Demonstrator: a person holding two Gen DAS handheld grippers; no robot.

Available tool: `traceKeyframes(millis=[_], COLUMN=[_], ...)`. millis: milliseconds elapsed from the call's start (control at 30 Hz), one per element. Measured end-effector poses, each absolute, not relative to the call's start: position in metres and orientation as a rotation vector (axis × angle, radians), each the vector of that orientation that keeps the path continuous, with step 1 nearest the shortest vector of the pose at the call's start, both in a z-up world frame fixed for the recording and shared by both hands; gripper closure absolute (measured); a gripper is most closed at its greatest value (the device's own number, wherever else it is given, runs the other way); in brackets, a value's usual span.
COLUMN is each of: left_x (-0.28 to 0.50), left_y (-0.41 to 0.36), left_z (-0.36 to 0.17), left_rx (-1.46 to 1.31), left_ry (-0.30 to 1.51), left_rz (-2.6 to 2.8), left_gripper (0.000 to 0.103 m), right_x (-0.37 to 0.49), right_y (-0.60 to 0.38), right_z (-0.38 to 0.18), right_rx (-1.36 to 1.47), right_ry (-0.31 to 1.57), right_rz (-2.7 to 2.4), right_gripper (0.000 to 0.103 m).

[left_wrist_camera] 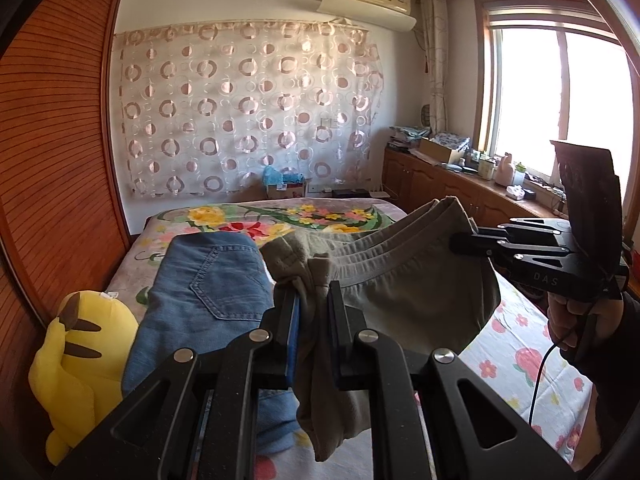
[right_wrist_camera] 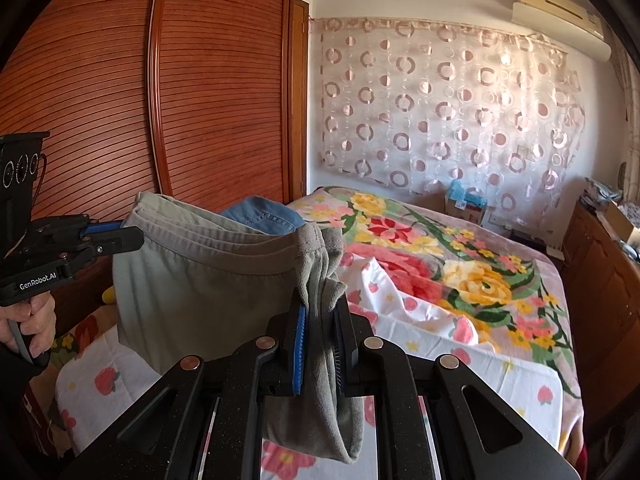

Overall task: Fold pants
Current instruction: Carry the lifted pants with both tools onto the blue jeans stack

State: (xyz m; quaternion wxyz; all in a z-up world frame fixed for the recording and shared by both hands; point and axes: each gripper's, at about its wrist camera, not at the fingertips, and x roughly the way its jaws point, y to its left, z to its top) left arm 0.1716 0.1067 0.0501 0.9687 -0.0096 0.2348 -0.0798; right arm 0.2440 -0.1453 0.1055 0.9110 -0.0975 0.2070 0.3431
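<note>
Left wrist view: we hold the olive pants [left_wrist_camera: 400, 280] above the bed [left_wrist_camera: 520, 344], left gripper [left_wrist_camera: 314, 300] and right gripper [left_wrist_camera: 464, 242] each clamped on the waistband; keep it taut while lowering.

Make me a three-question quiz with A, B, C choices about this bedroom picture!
1. Where is the yellow plush toy?
A. beside the jeans
B. on the windowsill
C. on the air conditioner

2. What colour are the held pants?
A. red
B. grey-green
C. black

3. How are the pants?
A. flat on the bed
B. lifted by both hand-held grippers
C. hanging on the wardrobe

Answers:
1 A, it sits left of the jeans.
2 B, the cloth looks grey-green.
3 B, left hand-held gripper and right hand-held gripper pinch the waistband.
</note>
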Motion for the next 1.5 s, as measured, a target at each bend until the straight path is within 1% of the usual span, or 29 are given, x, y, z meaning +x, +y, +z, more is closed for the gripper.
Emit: traceKeyframes(millis=[433,867,1167,1500], left_x=[0.187,0.193,0.188,0.186], left_y=[0.135,0.170,0.186,0.196], left_z=[0.056,0.022,0.004,-0.013], left_rx=[-0.011,-0.080,-0.134,-0.192], left_ry=[0.470,0.530,0.552,0.572], left_rz=[-0.083,0.000,0.058,0.098], left_gripper=[0.089,0.089,0.089,0.089], right_x=[0.284,0.339,0.375,0.391], right_y=[-0.110,-0.052,-0.004,0.005], right_z=[0.117,0.095,0.093,0.084], right_rx=[-0.245,-0.358,-0.425,-0.387], right_ry=[0.368,0.345,0.324,0.345], right_rz=[0.748,0.819,0.897,0.970], right_gripper=[0.091,0.091,0.091,0.091])
